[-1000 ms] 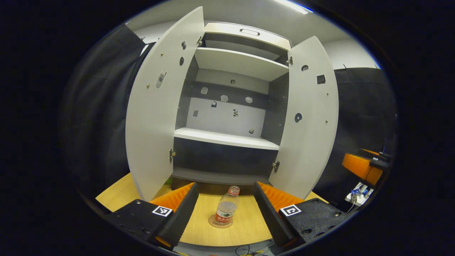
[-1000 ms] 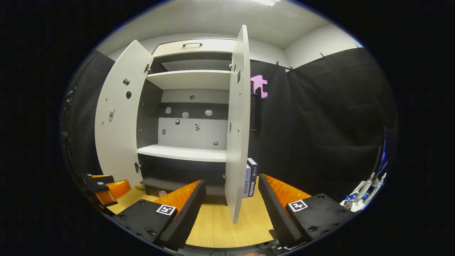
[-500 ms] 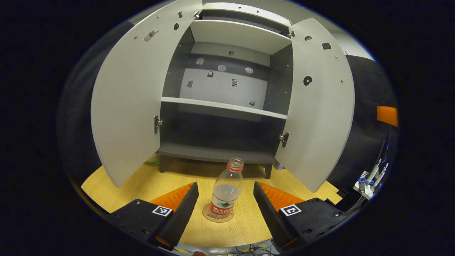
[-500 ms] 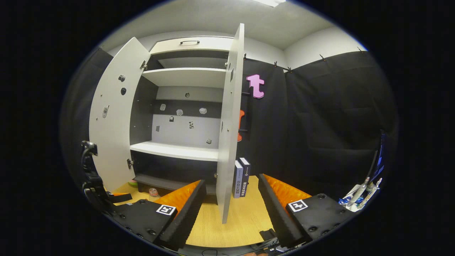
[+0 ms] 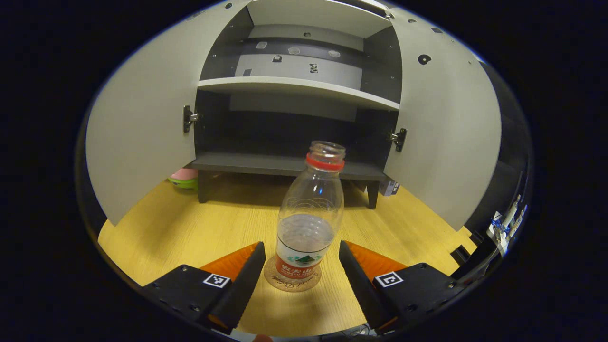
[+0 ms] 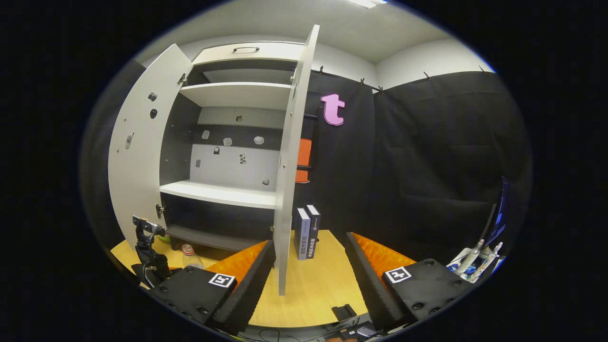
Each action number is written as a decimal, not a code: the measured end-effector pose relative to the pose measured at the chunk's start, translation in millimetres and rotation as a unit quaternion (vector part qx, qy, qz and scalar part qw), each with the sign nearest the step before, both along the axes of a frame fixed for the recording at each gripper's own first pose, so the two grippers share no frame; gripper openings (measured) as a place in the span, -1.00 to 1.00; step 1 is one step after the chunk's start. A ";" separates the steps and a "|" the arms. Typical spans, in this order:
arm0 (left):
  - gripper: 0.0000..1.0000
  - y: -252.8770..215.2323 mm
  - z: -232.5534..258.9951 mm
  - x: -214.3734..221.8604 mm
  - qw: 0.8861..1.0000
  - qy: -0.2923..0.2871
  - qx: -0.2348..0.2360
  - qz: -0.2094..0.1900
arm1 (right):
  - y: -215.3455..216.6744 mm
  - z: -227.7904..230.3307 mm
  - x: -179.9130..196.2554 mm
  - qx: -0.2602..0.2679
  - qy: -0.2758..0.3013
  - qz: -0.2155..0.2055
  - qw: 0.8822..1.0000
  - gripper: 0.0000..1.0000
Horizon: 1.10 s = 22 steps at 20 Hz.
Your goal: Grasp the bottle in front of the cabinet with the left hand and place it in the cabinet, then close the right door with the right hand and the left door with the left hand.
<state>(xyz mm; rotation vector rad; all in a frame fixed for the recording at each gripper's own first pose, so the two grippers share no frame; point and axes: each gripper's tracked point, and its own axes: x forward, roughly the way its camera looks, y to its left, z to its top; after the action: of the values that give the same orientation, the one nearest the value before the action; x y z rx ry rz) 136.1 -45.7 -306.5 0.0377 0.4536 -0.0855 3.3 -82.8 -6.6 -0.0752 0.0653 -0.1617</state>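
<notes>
1. The clear plastic bottle with a red neck ring and a red-and-white label [image 5: 308, 223] stands upright and uncapped on a round brown coaster [image 5: 290, 281] on the light wooden tabletop [image 5: 190, 232], in front of the cabinet and not yet inside it. It also shows small and low in the right gripper view [image 6: 191, 257].
2. The left gripper [image 5: 301, 273] sits low at the bottle's base with its fingers spread wide, one on each side of the label; neither finger touches the bottle.
3. Behind the bottle stands the tall cabinet with pale grey panels and a dark interior [image 5: 289, 164]. Its dark bottom shelf is bare, and a white shelf [image 5: 304, 90] sits above it.
4. Both cabinet doors stand open: the left door [image 5: 142, 133] and the right door [image 5: 446, 137] swing out to either side.
5. The right gripper [image 6: 308, 275] is held apart from the bottle with its fingers wide, holding nothing; the edge of the right door [image 6: 289, 180] lies between them, farther off.
6. Two dark upright boxes [image 6: 306, 232] stand on the tabletop just beside that door.
</notes>
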 end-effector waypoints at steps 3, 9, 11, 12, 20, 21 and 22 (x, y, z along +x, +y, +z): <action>0.92 1.9 -16.6 9.1 1.000 0.009 0.007 0.013 | -8.7 -2.3 1.1 -0.009 0.009 -0.010 1.000 0.96; 0.60 3.6 -28.6 19.0 0.999 0.024 -0.009 0.031 | -18.4 -5.7 7.3 -0.023 0.020 -0.013 0.999 0.96; 0.58 -0.5 -18.9 18.2 0.999 0.021 -0.012 0.029 | -18.3 -5.8 10.4 -0.022 0.020 -0.009 1.000 0.96; 0.56 -2.8 -10.5 19.2 0.999 0.019 -0.014 0.026 | -17.7 -7.3 11.4 -0.020 0.020 -0.006 1.000 0.80; 0.55 -15.2 106.7 19.7 1.000 -0.024 -0.016 0.002 | -14.9 -13.8 24.4 0.013 0.012 0.029 0.999 0.97; 0.55 -17.4 126.0 20.4 0.999 -0.033 -0.009 -0.004 | -17.5 -13.3 26.0 0.016 0.010 0.031 0.999 0.97; 0.55 -20.1 143.1 20.6 0.999 -0.041 -0.004 -0.010 | -19.6 -11.9 26.9 0.019 0.008 0.034 0.999 0.97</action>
<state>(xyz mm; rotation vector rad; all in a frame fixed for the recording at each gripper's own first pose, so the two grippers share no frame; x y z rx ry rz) 156.7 -65.8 -163.4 0.0376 0.3718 -0.1045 30.2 -102.4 -18.5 -0.0414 0.0825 -0.0915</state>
